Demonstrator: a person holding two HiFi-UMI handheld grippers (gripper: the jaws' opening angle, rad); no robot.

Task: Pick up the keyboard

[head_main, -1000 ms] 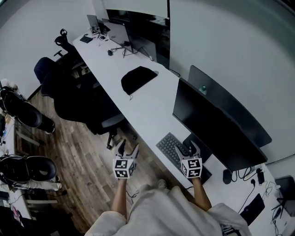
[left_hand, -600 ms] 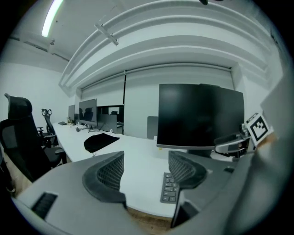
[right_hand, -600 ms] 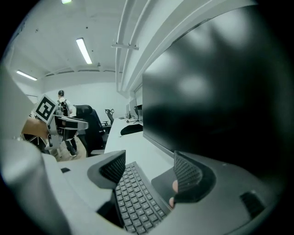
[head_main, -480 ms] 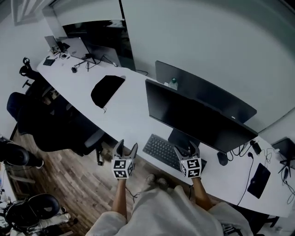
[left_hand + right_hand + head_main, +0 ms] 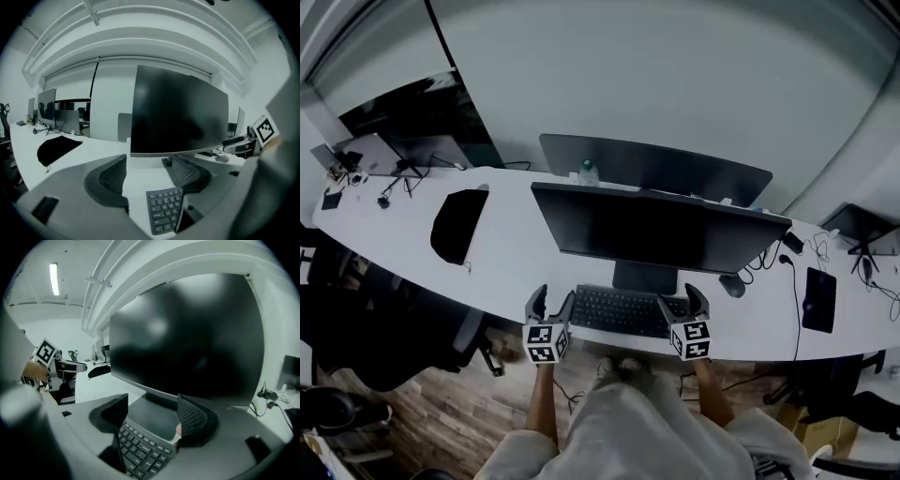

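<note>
**Wide open at both ends, nothing held**

The head view alone shows the whole layout. The flat dark grey keyboard [image 5: 623,311] lies on the long white desk [image 5: 506,267], at 6 o'clock of the wide black monitor [image 5: 656,230]. The left gripper [image 5: 553,298] is at its 9 o'clock end and the right gripper [image 5: 682,302] at its 3 o'clock end. Only the gripper views settle the jaws. The left's stand wide apart over bare desk, with the keyboard's corner by the 3 o'clock jaw. The right's stand wide apart with keys between them, and neither grips anything
</note>
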